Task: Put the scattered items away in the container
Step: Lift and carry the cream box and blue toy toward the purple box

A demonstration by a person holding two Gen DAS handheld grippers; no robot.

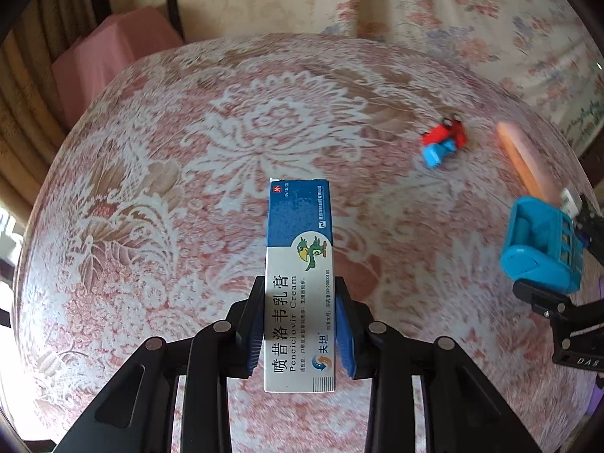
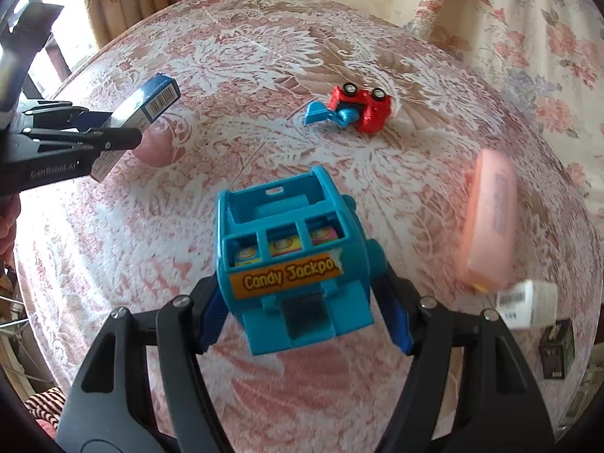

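gripping the cream box by its long sides, the left gripper holds it lifted off the table, likely for carrying. the right gripper clamps the blue candy toy across its body, raised too. ahead of both lie the red toy car and a pink tube, still loose. no container shows.

So the blue-and-white cardboard cream box sits between the left gripper pads, above the pink floral tablecloth. To its right, the blue plastic toy slot machine is clamped in the right gripper. Behind them a red toy digger lies overturned on the cloth, with a pink oblong case further right.
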